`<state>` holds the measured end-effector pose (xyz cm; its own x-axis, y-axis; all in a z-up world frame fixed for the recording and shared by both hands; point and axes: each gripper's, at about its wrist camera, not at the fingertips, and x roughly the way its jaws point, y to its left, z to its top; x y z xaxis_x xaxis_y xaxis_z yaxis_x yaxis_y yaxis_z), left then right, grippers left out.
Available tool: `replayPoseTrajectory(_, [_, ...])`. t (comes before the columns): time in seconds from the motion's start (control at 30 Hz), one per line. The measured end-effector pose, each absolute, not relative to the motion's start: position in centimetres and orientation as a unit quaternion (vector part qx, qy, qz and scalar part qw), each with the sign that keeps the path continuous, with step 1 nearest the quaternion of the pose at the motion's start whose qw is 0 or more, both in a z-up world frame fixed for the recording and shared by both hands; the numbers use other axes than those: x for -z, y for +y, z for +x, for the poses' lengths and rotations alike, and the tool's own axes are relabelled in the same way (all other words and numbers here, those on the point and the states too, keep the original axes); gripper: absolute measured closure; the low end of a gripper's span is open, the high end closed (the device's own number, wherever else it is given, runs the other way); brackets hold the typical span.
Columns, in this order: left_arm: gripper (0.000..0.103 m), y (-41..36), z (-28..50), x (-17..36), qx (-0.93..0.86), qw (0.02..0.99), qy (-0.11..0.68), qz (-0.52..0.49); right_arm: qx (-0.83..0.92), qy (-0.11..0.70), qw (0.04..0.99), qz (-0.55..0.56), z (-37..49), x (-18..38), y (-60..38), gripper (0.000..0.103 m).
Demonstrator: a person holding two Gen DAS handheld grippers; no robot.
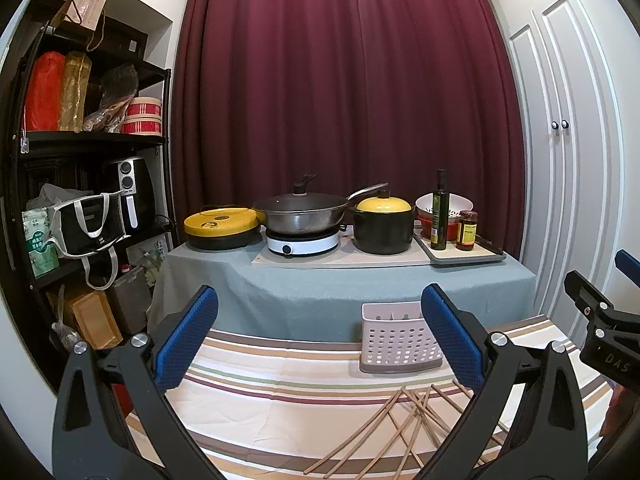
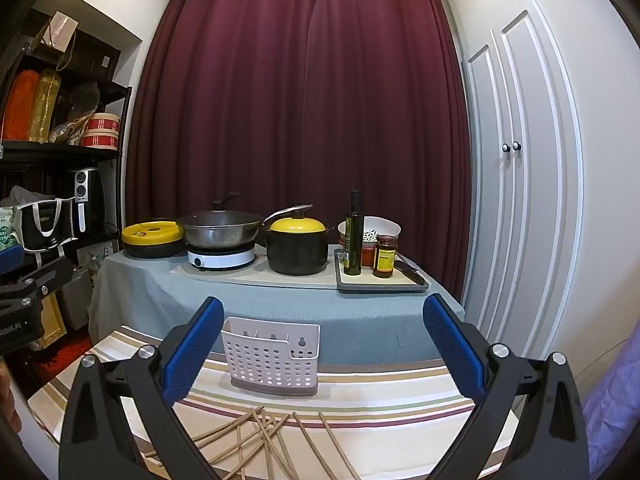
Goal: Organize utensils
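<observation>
Several wooden chopsticks (image 1: 404, 424) (image 2: 260, 440) lie scattered and crossed on the striped tablecloth (image 1: 280, 380) (image 2: 380, 392). Behind them stands a white perforated utensil holder (image 1: 398, 338) (image 2: 272, 356), upright, with dividers inside. My left gripper (image 1: 318, 336) is open above the cloth, nothing between its blue pads; the holder sits just left of its right pad. My right gripper (image 2: 324, 348) is open too, hovering over the chopsticks with the holder between its fingers farther off. Each gripper shows at the edge of the other's view.
A grey-clothed table (image 1: 340, 288) behind carries a yellow-lidded pan (image 1: 222, 226), a wok on a white hob (image 1: 302, 216), a black pot with yellow lid (image 1: 383, 224), an oil bottle (image 1: 439, 212) and a sauce jar (image 1: 467, 230). Black shelves (image 1: 80, 140) stand left, white cupboard doors (image 1: 568, 128) right.
</observation>
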<state>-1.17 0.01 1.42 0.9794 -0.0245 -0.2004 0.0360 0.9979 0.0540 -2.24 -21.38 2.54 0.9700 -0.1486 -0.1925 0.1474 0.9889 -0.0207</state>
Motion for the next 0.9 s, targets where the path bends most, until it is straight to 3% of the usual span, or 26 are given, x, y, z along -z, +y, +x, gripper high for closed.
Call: replayPoseTrajectory(0.9, [0.004,-0.39,-1.10,-1.50,0.018,0.994,0.100,0.028,0.072,0.097,0.993,-0.004,-2.29,-2.27,-21.00,0.006])
